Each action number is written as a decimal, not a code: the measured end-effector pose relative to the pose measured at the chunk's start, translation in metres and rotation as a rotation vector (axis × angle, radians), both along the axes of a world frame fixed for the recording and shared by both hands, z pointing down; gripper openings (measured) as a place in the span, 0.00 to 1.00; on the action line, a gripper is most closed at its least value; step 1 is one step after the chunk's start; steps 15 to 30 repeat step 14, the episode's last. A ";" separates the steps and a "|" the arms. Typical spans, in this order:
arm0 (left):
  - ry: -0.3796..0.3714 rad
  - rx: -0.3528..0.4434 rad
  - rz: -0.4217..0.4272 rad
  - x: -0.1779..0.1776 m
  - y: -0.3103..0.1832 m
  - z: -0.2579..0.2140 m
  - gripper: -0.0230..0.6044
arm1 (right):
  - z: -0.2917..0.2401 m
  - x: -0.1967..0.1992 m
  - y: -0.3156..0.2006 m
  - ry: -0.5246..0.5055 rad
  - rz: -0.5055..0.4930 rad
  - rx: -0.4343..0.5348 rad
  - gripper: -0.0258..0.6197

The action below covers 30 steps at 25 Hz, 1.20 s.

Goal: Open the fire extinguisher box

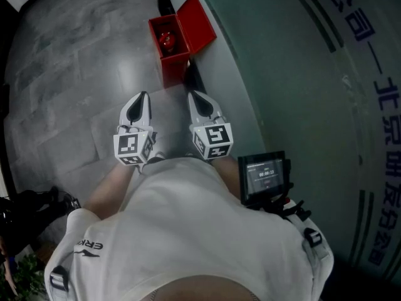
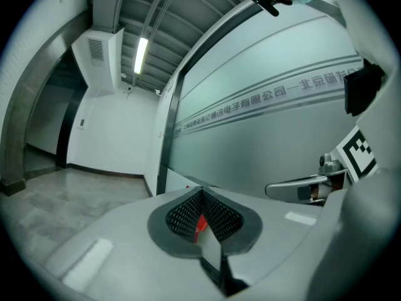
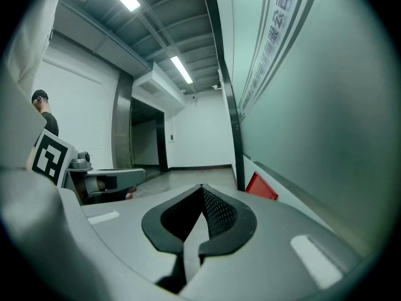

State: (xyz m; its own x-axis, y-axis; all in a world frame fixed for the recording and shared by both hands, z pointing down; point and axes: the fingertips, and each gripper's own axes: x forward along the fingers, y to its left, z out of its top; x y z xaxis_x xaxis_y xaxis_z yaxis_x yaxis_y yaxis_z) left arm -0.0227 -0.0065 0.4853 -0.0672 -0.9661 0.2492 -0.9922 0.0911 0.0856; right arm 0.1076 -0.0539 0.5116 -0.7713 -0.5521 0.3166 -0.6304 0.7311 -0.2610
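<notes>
Head view: a red metal fire extinguisher box (image 1: 173, 69) stands on the grey floor (image 1: 75, 74) at upper centre, beside the frosted glass wall (image 1: 301, 105). Its lid (image 1: 197, 21) is swung open, and a red extinguisher (image 1: 166, 41) is inside. Just below the box, the left hand-held gripper (image 1: 143, 96) and the right hand-held gripper (image 1: 193, 95) both have their jaws together, holding nothing.

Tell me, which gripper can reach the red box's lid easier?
Probably right. The right gripper points nearly at the red box, whose open lid leans that side; the left gripper sits farther off.

Red fire extinguisher box (image 1: 175, 66), grey mottled floor (image 1: 69, 68), black-and-white marker cubes (image 1: 133, 148), white shirt (image 1: 188, 231).
</notes>
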 end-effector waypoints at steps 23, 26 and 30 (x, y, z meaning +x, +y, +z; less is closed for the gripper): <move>0.005 -0.002 -0.003 -0.007 0.001 0.001 0.04 | -0.002 -0.005 -0.001 -0.001 -0.001 0.010 0.06; 0.005 -0.002 -0.003 -0.007 0.001 0.001 0.04 | -0.002 -0.005 -0.001 -0.001 -0.001 0.010 0.06; 0.005 -0.002 -0.003 -0.007 0.001 0.001 0.04 | -0.002 -0.005 -0.001 -0.001 -0.001 0.010 0.06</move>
